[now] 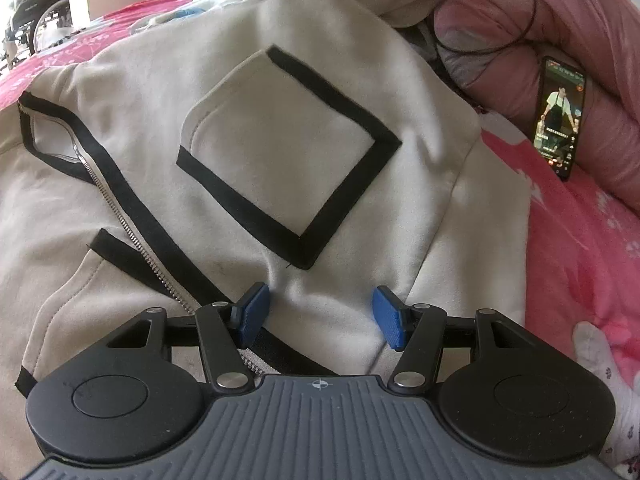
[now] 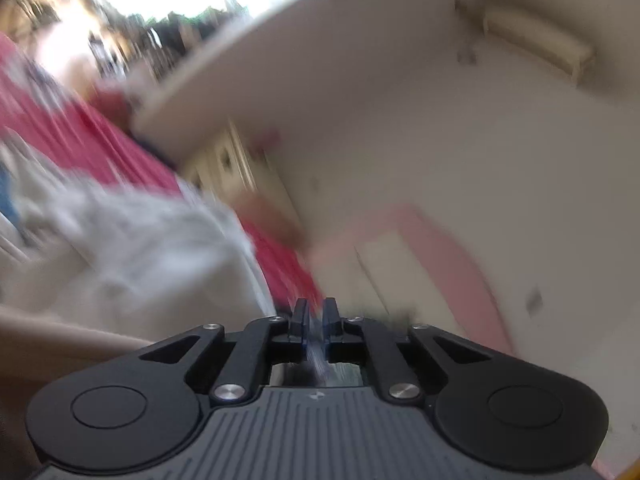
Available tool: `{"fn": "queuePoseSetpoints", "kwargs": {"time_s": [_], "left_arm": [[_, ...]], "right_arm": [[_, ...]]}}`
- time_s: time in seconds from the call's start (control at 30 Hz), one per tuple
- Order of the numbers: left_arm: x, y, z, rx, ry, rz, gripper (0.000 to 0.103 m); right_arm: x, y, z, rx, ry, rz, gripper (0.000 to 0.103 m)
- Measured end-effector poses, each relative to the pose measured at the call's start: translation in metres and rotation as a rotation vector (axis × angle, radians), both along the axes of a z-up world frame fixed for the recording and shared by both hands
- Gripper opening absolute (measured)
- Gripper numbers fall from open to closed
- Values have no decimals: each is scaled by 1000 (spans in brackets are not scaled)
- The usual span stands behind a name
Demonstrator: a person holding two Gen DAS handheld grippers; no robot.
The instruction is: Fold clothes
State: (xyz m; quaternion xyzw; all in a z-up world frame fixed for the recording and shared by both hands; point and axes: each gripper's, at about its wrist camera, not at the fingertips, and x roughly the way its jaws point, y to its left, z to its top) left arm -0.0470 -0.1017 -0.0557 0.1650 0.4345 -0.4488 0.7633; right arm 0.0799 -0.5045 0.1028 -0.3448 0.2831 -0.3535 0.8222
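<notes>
Cream zip jacket (image 1: 248, 128) lies flat for folding, left gripper (image 1: 320, 314) pressing at 6 o'clock with jaws apart, while right gripper (image 2: 315, 316) is nearly together on nothing I can make out.

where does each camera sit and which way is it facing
Left wrist: on the left tool, angled down at the jacket on the pink bedspread; its open blue pads show.
Right wrist: on the right tool, blurred, aimed about level across the room at a wall; its nearly shut fingers show.
Shared: the bedspread and pale cloth.
</notes>
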Motion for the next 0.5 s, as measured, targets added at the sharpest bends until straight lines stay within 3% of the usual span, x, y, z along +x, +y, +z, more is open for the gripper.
{"fn": "queuePoseSetpoints", "kwargs": {"time_s": [0.03,0.07,0.1,0.23,0.3,0.37,0.5], "left_arm": [[0,0,0,0,0,0,58],[0,0,0,-1,0,1,58],[0,0,0,-2,1,1,58],[2,0,0,-11,12,2,58],[1,1,0,-18,12,0,58],[0,1,0,-25,10,1,58],[-1,5,0,-37,19,8,58]], "right_arm": [[-1,-13,5,67,-41,-42,24],[-6,-23,14,146,-99,-70,41],[-15,-31,24,232,-173,-79,47],[-67,-33,62,542,-467,20,47],[-86,-16,73,655,-530,124,47],[-89,12,74,763,-507,251,49],[-46,85,41,975,-202,507,50]]}}
